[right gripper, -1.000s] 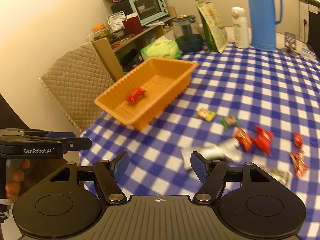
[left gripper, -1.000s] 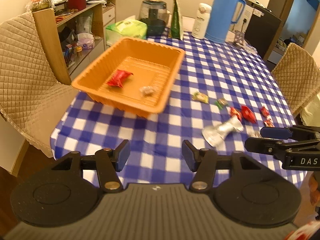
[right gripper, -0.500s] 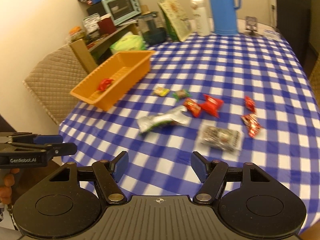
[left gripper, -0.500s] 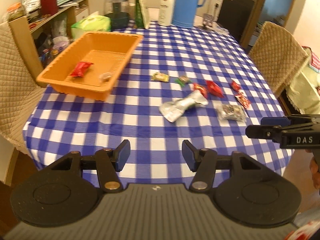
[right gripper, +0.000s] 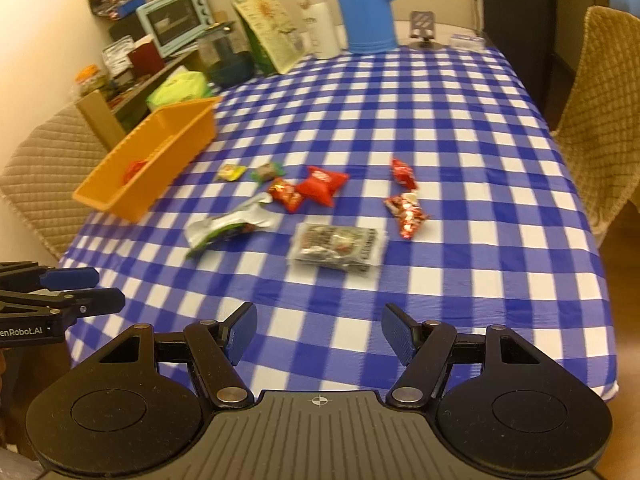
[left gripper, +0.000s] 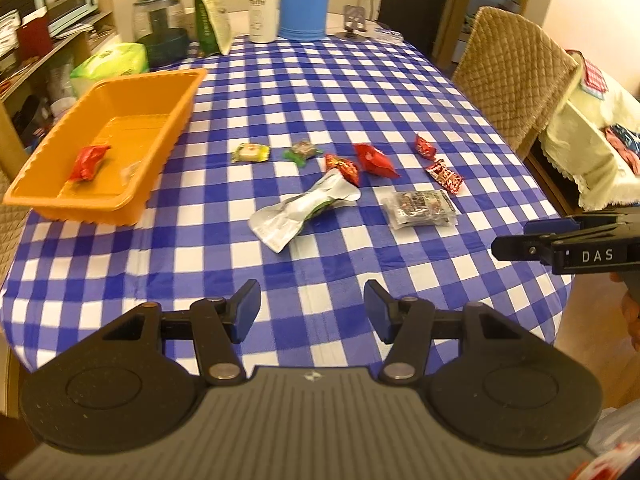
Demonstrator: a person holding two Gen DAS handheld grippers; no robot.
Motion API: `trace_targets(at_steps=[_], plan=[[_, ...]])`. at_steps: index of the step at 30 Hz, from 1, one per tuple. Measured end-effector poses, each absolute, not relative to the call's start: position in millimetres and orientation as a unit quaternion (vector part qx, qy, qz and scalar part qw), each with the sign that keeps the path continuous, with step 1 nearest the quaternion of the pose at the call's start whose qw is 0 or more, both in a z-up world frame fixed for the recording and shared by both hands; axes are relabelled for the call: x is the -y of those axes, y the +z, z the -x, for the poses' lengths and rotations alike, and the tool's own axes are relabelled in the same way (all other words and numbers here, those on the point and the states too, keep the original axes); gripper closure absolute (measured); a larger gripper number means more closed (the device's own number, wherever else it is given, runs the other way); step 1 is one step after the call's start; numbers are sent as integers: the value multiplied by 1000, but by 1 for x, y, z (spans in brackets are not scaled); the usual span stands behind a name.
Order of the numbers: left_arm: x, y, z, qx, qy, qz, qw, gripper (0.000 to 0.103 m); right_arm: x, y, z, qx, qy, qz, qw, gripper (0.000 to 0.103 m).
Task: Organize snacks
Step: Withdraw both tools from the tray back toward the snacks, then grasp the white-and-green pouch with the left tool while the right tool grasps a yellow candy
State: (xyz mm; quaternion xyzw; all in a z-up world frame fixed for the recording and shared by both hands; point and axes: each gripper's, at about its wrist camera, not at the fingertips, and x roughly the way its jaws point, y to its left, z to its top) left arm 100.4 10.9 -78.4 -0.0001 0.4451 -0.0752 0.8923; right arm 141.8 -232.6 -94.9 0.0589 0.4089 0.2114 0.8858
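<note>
In the left wrist view the left gripper [left gripper: 311, 310] is hovering over the near edge of the checked tablecloth [left gripper: 360, 92], its jaws standing apart with nothing between them. An orange tray [left gripper: 176, 114] is sitting at the table's left side, holding a red packet [left gripper: 88, 162] and a small pale wrapper [left gripper: 130, 168]. Loose snacks are lying mid-table: a silver pouch [left gripper: 304, 210], a clear pack [left gripper: 422, 208], a yellow candy [left gripper: 250, 153], a green candy [left gripper: 303, 151] and several red packets. The right gripper [left gripper: 516, 238] is poking in from the right edge, empty.

In the right wrist view the right gripper [right gripper: 319, 334] is hanging over the near table edge, jaws wide apart and holding nothing. The clear pack [right gripper: 338, 248] is lying just ahead, the silver pouch [right gripper: 230, 226] to its left, the orange tray [right gripper: 160, 176] further left. The left gripper [right gripper: 86, 290] is showing at the left edge
</note>
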Motion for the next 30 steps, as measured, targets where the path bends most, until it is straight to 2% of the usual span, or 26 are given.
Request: trace_targets(at_steps=[17,26,30], plan=[[1,-118,-188,-438,-145,-96,882,49,261,-111,-172,-430,116,-104,889,34],[8,-146,-232,-459,-183,-147,857,50,270,-117,-181,-441,73,-133,884,34],[8,-153,-243,-468,-194,-154,848,54,273,-119,-183,-446,58,-146,881,34]])
